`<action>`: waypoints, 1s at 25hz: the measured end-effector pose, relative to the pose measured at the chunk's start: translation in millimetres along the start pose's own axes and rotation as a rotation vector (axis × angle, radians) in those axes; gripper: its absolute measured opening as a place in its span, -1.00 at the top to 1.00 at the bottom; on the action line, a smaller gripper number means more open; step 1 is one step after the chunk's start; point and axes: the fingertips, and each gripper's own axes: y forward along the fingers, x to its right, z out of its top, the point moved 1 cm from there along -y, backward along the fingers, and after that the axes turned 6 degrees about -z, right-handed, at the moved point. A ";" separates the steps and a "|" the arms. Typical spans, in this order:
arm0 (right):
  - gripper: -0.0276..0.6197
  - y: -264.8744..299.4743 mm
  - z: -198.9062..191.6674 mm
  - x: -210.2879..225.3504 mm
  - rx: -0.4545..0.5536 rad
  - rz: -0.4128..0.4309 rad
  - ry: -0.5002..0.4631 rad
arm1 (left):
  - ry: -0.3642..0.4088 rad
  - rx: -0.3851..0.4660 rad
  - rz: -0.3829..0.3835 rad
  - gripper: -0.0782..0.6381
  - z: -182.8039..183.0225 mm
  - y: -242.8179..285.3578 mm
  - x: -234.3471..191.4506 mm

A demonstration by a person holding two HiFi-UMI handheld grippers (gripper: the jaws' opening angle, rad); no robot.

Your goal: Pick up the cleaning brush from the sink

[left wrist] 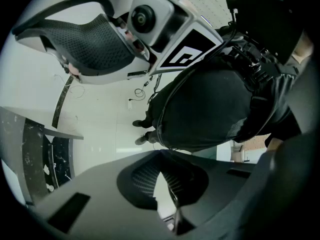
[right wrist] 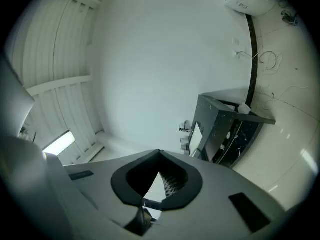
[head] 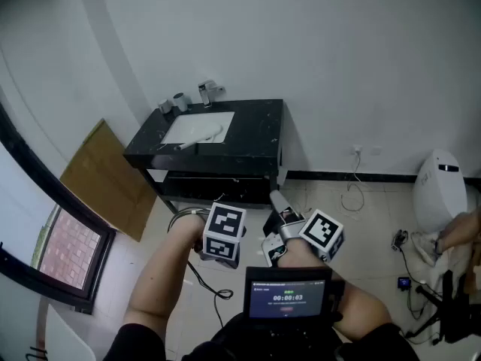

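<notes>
White sink (head: 191, 123) holds the cleaning brush (head: 203, 138)

The pale cleaning brush (head: 201, 138) lies flat along the front of the white sink (head: 192, 122).

left gripper (left wrist: 161, 183): grey shell, black ribbed pads
right gripper (right wrist: 161, 180): grey shell, black ribbed pads
cubes (head: 224, 233): white, with black square markers
screen (head: 287, 298): black frame, bluish display, white digits
clothes (left wrist: 200, 109): dark all over
</notes>
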 end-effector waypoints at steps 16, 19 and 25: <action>0.89 -4.9 15.3 -12.0 -0.066 0.060 -0.034 | -0.074 0.068 0.002 0.77 25.6 -1.9 17.9; 0.89 3.4 12.3 -16.0 -0.076 0.058 -0.060 | -0.084 0.116 0.017 0.77 23.9 -4.8 16.5; 0.89 45.4 -42.4 -14.1 -0.126 0.040 -0.076 | -0.095 0.188 0.047 0.77 -35.9 -13.8 17.6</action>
